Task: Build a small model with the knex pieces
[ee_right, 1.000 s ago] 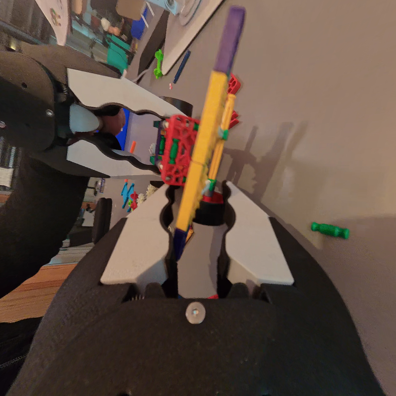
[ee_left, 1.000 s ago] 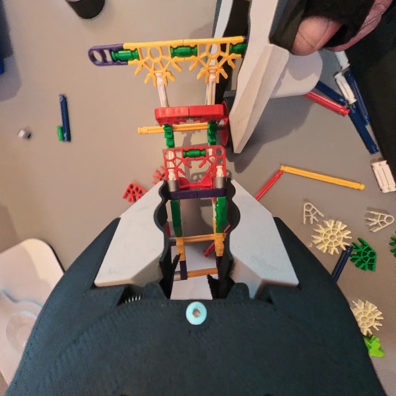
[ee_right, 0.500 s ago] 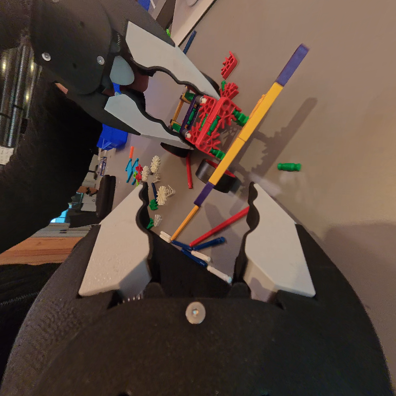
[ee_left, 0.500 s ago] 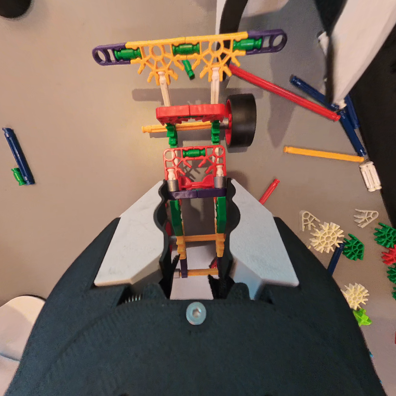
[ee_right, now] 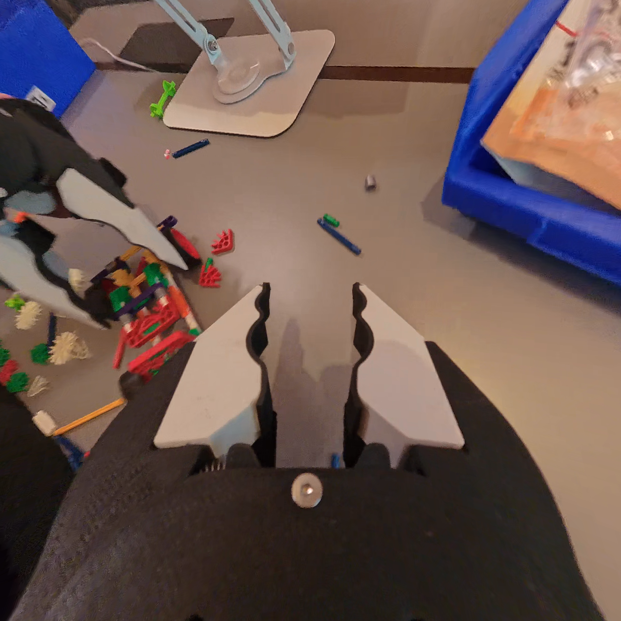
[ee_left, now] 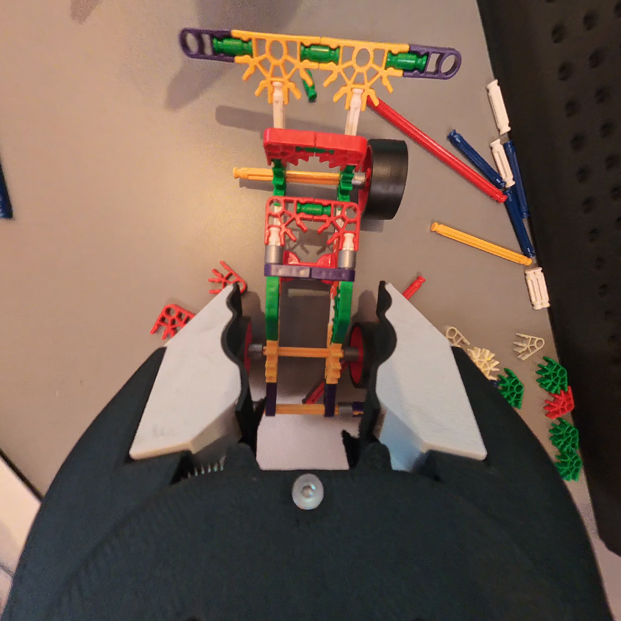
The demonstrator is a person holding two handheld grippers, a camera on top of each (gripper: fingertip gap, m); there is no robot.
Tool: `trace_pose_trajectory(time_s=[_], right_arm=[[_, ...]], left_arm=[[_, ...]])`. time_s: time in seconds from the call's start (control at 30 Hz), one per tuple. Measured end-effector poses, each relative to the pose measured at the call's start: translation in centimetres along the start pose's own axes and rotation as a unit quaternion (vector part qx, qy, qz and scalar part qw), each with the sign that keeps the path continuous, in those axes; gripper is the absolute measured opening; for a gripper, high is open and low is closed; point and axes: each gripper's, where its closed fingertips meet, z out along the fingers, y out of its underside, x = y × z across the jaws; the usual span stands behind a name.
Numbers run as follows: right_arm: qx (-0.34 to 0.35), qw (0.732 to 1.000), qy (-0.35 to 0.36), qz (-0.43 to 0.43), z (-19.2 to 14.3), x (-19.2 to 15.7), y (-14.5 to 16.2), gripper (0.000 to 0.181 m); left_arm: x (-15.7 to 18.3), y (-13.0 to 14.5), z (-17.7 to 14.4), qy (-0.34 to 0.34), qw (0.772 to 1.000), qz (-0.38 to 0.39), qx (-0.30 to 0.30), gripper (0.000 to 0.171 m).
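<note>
A toy car model built of coloured rods and connectors [ee_left: 312,215] lies on the grey table, with a yellow-and-purple crossbar [ee_left: 319,55] at its far end and one black wheel [ee_left: 386,178] on its right. My left gripper [ee_left: 309,289] is open, its fingers standing either side of the model's rear frame and red-hubbed rear wheels. My right gripper [ee_right: 309,285] is open and empty above bare table, to the right of the model [ee_right: 148,316]. The left gripper [ee_right: 142,295] shows there straddling the model.
Loose rods, red [ee_left: 437,151], yellow [ee_left: 480,243] and blue [ee_right: 337,237], and green and white connectors [ee_left: 551,374] lie around. A black perforated panel [ee_left: 571,201] stands at right. A blue bin [ee_right: 504,201] and a stand's base plate [ee_right: 248,111] sit farther off. From my left tips it is roughly 6 centimetres to the black wheel [ee_left: 386,178]; from my right, 15 centimetres.
My left gripper has opened and let go of the model. My right gripper let go of the black wheel, opened and swung away to face the far table.
</note>
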Motion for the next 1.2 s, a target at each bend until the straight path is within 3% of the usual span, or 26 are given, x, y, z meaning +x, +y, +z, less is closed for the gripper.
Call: trace_pose_trajectory(time_s=[0.13,0.27,0.43,0.5,0.73,0.8,0.9,1.0,1.2], right_arm=[[-0.035,0.996,0.028,-0.071,6.2,2.2,-3.0,0.019],[-0.064,0.992,0.052,-0.092,11.0,3.7,-4.1,0.025],[-0.093,0.985,0.092,-0.112,13.9,5.4,-3.8,0.027],[-0.094,0.984,0.090,-0.118,14.3,5.5,-3.7,0.007],[-0.086,0.991,0.043,-0.093,13.3,4.2,-3.7,0.006],[-0.069,0.994,-0.001,-0.090,12.0,2.5,-3.9,0.006],[-0.078,0.988,-0.070,-0.115,9.6,-0.4,-2.9,0.006],[-0.106,0.969,-0.157,-0.159,6.9,-3.5,-1.1,0.006],[-0.196,0.893,-0.262,-0.310,2.7,-6.8,2.5,0.006]], left_arm=[[-0.2,-1.0,-1.4,-0.039,0.999,-0.024,0.029,0.089],[-0.1,-2.2,-0.4,-0.087,0.996,-0.019,0.021,0.096],[0.5,-2.3,1.7,-0.106,0.994,-0.028,0.010,0.099],[0.4,-2.2,2.2,-0.115,0.993,-0.036,0.012,0.095],[0.4,-2.5,2.7,-0.132,0.990,-0.042,0.021,0.084],[0.3,-2.5,2.6,-0.153,0.988,-0.020,0.023,0.055],[0.6,-2.7,2.6,-0.175,0.984,-0.023,0.036,0.055],[0.7,-3.1,2.3,-0.206,0.978,-0.005,0.044,0.055],[1.1,-3.2,1.5,-0.302,0.949,0.073,0.043,0.053]])
